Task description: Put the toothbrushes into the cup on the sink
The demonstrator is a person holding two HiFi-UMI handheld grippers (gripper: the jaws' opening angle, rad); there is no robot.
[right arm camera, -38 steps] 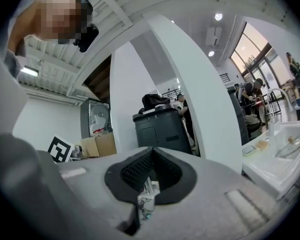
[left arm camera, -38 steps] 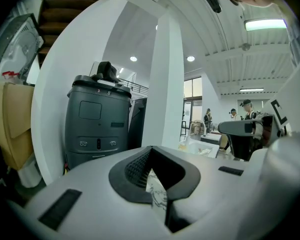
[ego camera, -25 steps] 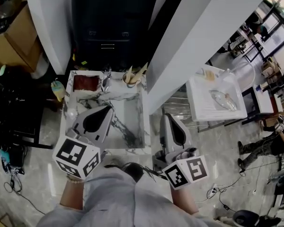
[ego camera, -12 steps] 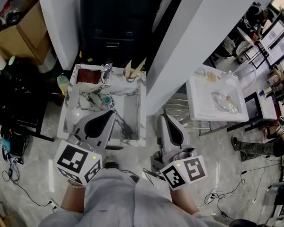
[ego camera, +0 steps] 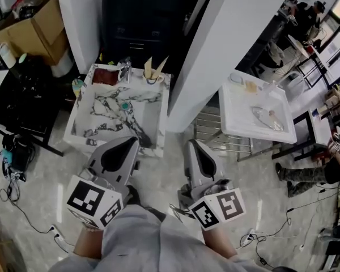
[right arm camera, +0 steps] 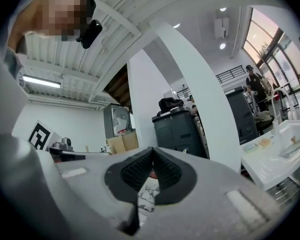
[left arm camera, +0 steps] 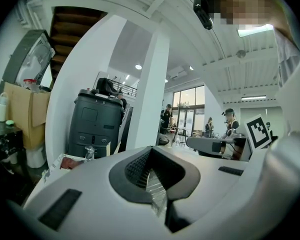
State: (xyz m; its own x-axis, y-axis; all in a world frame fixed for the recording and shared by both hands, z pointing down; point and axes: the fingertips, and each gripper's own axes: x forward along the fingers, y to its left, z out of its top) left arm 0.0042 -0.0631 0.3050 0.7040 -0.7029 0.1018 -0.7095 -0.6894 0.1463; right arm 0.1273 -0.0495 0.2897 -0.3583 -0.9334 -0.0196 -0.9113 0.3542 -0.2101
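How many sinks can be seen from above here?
2. A marbled sink lies left of the white pillar; a plain white sink stands right of it. Others may be hidden out of view.

1. White column [ego camera: 232,50] slants across the middle of the room.
2. Dark grey cabinet [ego camera: 139,21] stands just left of the column.
3. Cardboard box [ego camera: 37,24] and black table [ego camera: 17,103] are well left of the column.
4. White basin unit [ego camera: 238,115] is just right of the column.
5. Glossy pale stone floor [ego camera: 39,208] runs below the column.
6. Tall windows [ego camera: 328,35] far right of the column give daylight.
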